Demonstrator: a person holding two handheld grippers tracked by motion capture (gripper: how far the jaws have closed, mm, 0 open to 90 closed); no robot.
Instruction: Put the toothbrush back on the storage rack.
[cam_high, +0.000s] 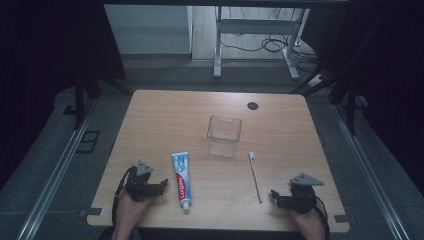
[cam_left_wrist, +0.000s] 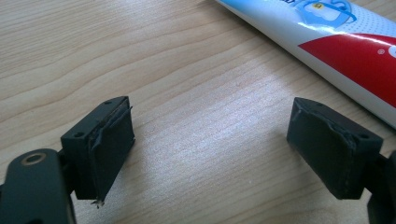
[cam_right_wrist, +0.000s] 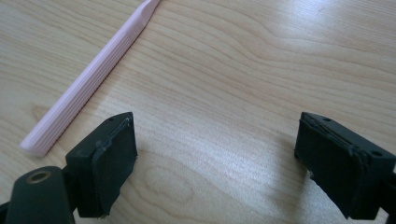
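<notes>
Toothpaste tube (cam_left_wrist: 345, 44) just beyond left gripper (cam_left_wrist: 210, 149) fingers (cam_left_wrist: 109, 149), untouched, jaws apart

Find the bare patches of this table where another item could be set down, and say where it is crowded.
Free: the far strip of the table behind the clear container, and both side margins beyond it. Also bare wood between the toothpaste tube and the toothbrush. Crowded: the near edge, where the left claw and right claw rest beside those items.

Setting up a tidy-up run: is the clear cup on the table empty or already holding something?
Empty. The clear cup stands upright, and wood grain shows through its walls; the toothbrush and toothpaste lie outside it.
</notes>
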